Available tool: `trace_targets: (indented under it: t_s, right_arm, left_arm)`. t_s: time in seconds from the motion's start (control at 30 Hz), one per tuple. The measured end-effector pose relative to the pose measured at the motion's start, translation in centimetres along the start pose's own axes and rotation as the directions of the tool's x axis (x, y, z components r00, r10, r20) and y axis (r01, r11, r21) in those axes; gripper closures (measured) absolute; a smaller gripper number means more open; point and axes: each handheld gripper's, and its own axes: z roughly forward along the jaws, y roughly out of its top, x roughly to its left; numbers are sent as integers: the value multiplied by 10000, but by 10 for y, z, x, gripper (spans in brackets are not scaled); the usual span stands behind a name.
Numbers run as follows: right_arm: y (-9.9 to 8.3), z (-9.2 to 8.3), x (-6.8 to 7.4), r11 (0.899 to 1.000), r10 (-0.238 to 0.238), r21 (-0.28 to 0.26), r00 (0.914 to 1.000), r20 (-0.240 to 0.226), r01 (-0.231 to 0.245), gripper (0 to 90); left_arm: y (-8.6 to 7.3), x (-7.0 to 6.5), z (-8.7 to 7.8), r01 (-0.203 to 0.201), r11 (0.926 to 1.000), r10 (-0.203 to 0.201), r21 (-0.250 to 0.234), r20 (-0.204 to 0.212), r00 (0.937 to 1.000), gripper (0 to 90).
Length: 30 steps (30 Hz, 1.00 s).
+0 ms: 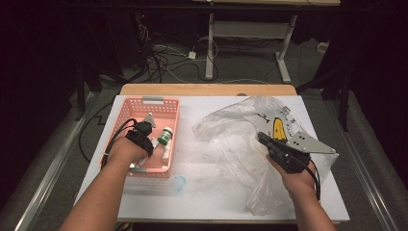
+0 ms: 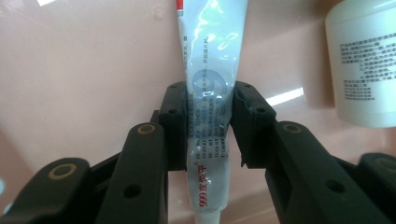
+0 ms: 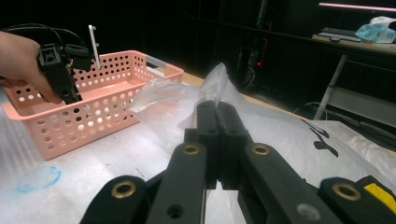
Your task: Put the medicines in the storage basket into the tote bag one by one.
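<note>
A white tube [image 2: 208, 56] with blue and red print lies on the floor of the pink basket [image 1: 154, 102]. My left gripper [image 2: 210, 126] reaches down into the basket [image 2: 84, 70] and its black pads press on both sides of the tube. In the high view this left gripper [image 1: 144, 137] sits at the basket's middle, beside a white bottle [image 1: 165, 136] with a green cap. A crumpled clear plastic bag [image 1: 231, 130] spreads over the table's right half. My right gripper [image 3: 217, 112] is shut, pinching a raised fold of the bag [image 3: 280, 126].
The white bottle [image 2: 362, 65] stands close to the right of the tube. A blue ring [image 1: 179, 183] lies on the white table cover in front of the basket. The table's wooden far edge [image 1: 207, 89] is behind, with cables on the floor beyond.
</note>
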Motion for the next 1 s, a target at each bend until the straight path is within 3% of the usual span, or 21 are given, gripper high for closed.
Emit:
trace_targets:
  t_s: [0.47,0.67,0.8,0.9,1.0]
  right_arm:
    - [0,1,1,10000,70,38,10000,-4,-70,900]
    - [-1,0,0,10000,87,43,10000,24,-87,900]
    - [-1,1,0,10000,67,54,10000,30,-67,900]
    - [-1,1,0,9999,97,69,10000,13,-97,900]
    - [-1,0,1,10000,83,51,10000,41,-83,900]
  left_arm:
    - [-4,1,-2,-85,9991,86,-415,27,10000,676]
    - [-8,5,-8,104,9956,-86,-929,194,9998,678]
    - [-14,4,-13,-75,9879,99,-1552,146,9998,678]
    - [-17,6,-18,-42,9779,102,-2091,274,9996,678]
    - [-23,8,-22,19,9629,110,-2698,466,9989,678]
